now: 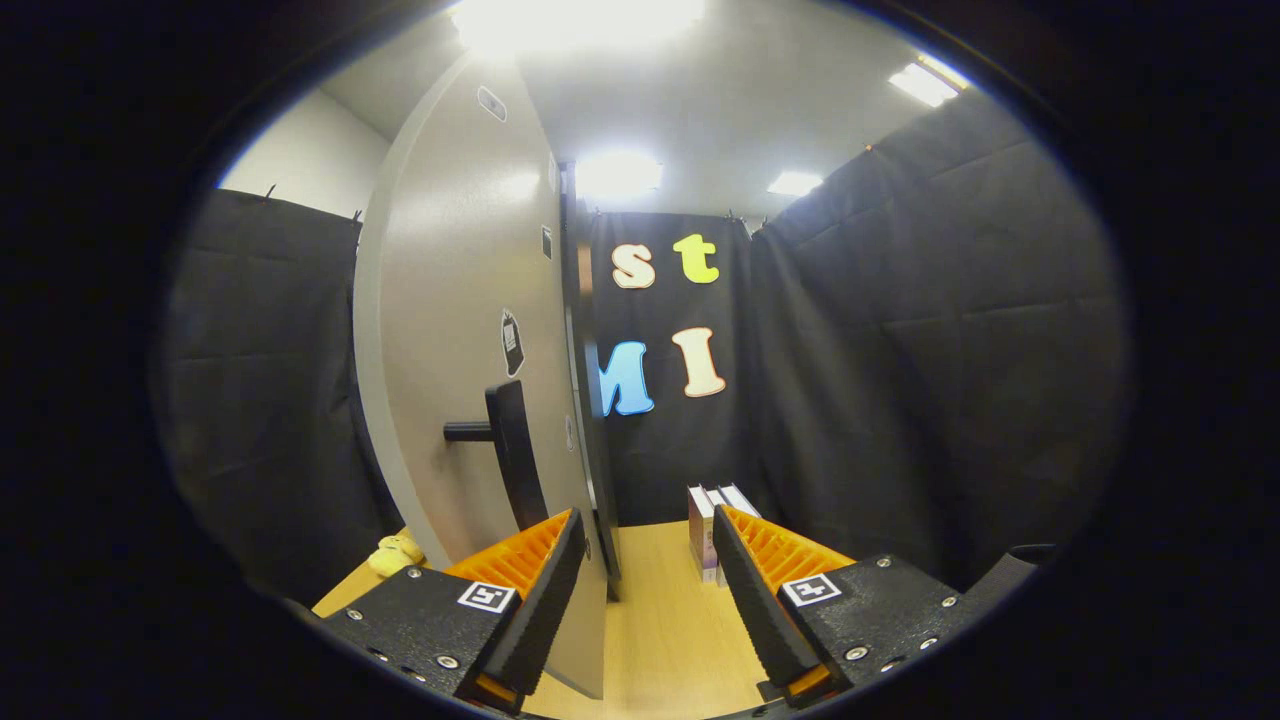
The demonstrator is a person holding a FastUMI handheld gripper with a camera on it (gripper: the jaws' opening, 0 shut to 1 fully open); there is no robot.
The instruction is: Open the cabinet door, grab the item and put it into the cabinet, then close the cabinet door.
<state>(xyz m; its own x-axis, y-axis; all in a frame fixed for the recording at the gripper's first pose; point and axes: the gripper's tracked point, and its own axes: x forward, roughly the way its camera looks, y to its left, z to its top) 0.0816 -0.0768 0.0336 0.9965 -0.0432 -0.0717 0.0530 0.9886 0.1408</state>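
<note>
Your hand-held gripper (648, 585) is open: its two fingers stand well apart with nothing held between them. The cabinet door (465, 330) stands upright just ahead of the left finger, seen almost edge-on, its free edge running down into the gap between the fingers close to the left one. Neither finger clearly presses on the door; whether the left one touches it cannot be told. A dark handle (510, 455) sticks out from the door's face, just above and beyond the left fingertip. On the worktop (660, 640), a small box (703, 530) stands upright just beyond the right fingertip, toward the far edge by the booth wall. A small yellow thing (395, 553) lies near the worktop's left edge, on the far side of the door from the box; too small to tell what it is.
</note>
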